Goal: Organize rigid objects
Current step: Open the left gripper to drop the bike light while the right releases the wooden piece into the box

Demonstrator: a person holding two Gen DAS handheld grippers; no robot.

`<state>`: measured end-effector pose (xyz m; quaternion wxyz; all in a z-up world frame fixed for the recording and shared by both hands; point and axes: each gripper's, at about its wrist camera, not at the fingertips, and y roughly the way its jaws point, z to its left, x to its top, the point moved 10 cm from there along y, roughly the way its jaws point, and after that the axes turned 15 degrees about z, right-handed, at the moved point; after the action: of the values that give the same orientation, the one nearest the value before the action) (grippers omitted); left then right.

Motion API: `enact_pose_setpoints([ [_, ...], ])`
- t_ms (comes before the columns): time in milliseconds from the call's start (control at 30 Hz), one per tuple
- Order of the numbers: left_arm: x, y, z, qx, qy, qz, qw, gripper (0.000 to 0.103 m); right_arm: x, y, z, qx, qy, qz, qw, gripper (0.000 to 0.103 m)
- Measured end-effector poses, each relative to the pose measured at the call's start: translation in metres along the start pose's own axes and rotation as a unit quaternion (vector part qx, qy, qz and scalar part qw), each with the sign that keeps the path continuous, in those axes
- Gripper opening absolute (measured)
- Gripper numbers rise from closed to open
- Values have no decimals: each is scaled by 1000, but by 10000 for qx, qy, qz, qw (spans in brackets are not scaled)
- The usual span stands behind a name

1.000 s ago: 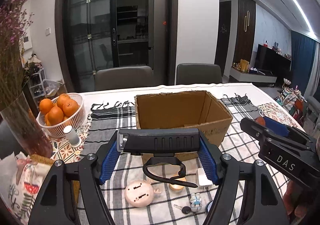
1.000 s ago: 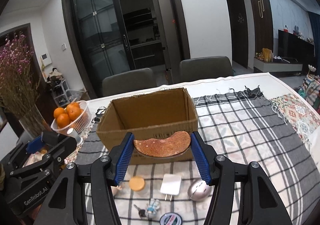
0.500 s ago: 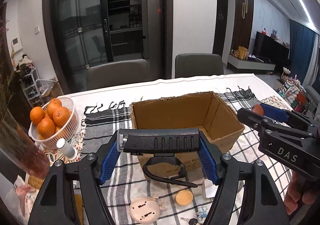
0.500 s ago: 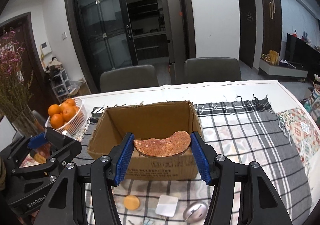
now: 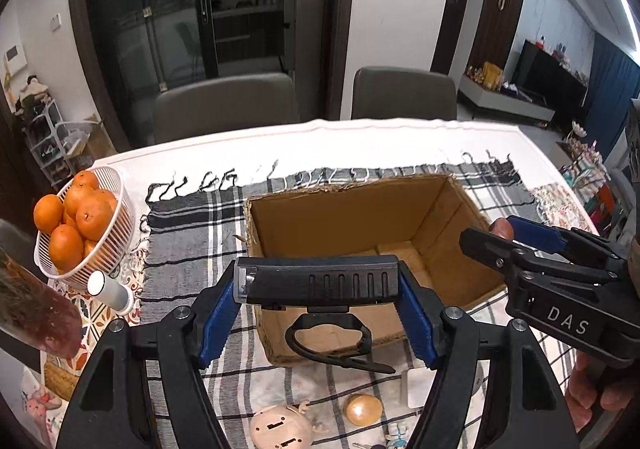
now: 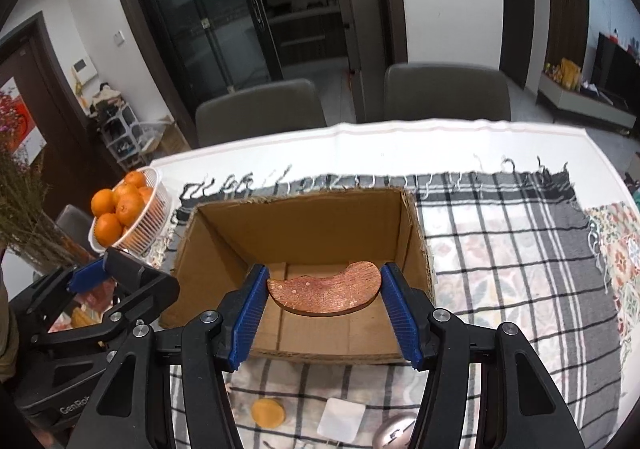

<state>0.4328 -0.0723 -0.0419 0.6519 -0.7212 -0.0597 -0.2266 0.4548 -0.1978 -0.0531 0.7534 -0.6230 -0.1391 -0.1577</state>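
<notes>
An open cardboard box stands on the checked cloth. My left gripper is shut on a black flashlight with a wrist strap, held above the box's near left corner. My right gripper is shut on a flat copper-brown curved piece, held over the box's near rim; it also shows from the side in the left wrist view. Small items lie on the cloth in front of the box: an orange disc, a white charger, a silver mouse, a pink plug-like piece.
A white basket of oranges stands left of the box, with a small white bottle beside it. A vase of dried flowers is at the far left. Two grey chairs stand behind the table.
Both grippers have risen and moved forward toward the box with their objects held. The box's inside now shows, and the copper piece is over its near rim.
</notes>
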Motion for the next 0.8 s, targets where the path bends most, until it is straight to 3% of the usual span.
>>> enact_pose_setpoints([
  [367, 7, 34, 1, 165, 15, 414, 9990, 71, -4, 40, -15, 102, 228, 663, 9975, 58],
  [567, 11, 43, 8, 346, -18, 450, 9984, 71, -3, 50, -15, 22, 197, 843, 9962, 60],
  [800, 1, 26, 11, 469, 0, 231, 9986, 74, -8, 45, -18, -151, 201, 799, 9965, 60],
])
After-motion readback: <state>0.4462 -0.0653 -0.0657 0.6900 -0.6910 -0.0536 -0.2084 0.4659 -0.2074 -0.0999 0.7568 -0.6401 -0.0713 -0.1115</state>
